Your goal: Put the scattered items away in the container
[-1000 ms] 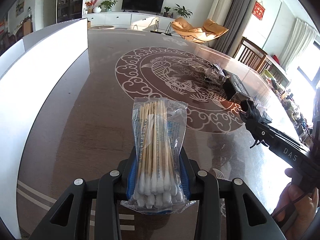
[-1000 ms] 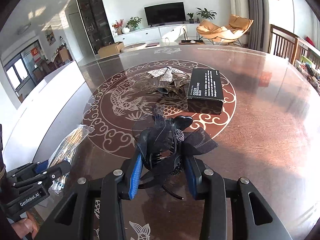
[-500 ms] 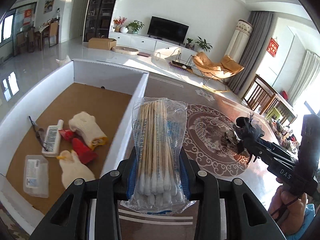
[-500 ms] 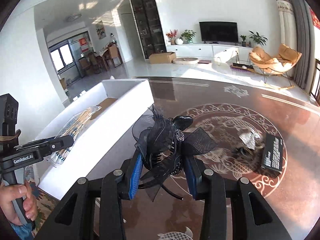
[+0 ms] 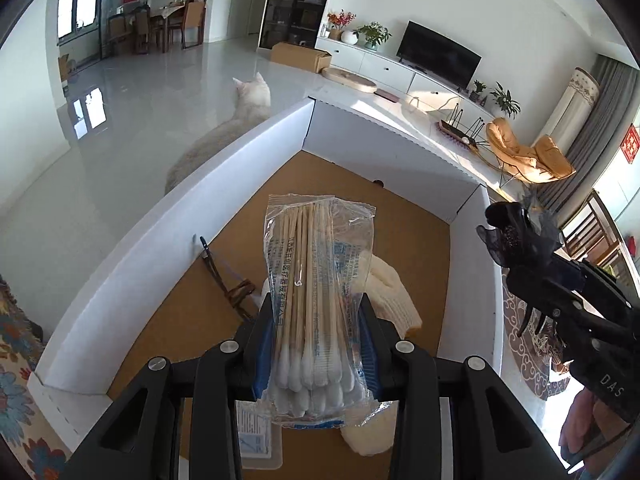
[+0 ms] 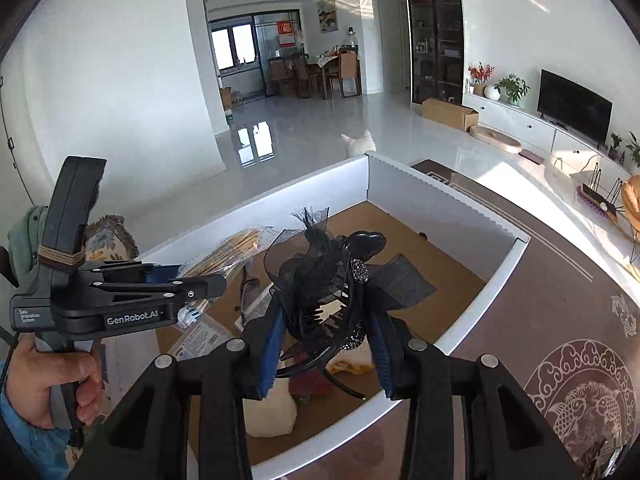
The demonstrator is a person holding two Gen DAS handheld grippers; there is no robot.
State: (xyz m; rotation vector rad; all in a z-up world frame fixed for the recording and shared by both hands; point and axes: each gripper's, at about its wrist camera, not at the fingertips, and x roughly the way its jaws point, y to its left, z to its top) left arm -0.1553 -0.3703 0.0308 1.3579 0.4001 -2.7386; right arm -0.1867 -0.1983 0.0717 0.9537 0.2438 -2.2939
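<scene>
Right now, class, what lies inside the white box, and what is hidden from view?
Inside the white box: spectacles, a cream knitted item, a clear packet and something red. The held cotton-swab bag and black hair clip cover the floor beneath them.

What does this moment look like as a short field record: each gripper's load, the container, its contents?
left gripper: shut on pack of cotton swabs, above the box
right gripper: shut on black hair clip, above the box
container: white cardboard box, open
contents: cream glove, eyeglasses, small packets
nearby: white cat on floor
</scene>
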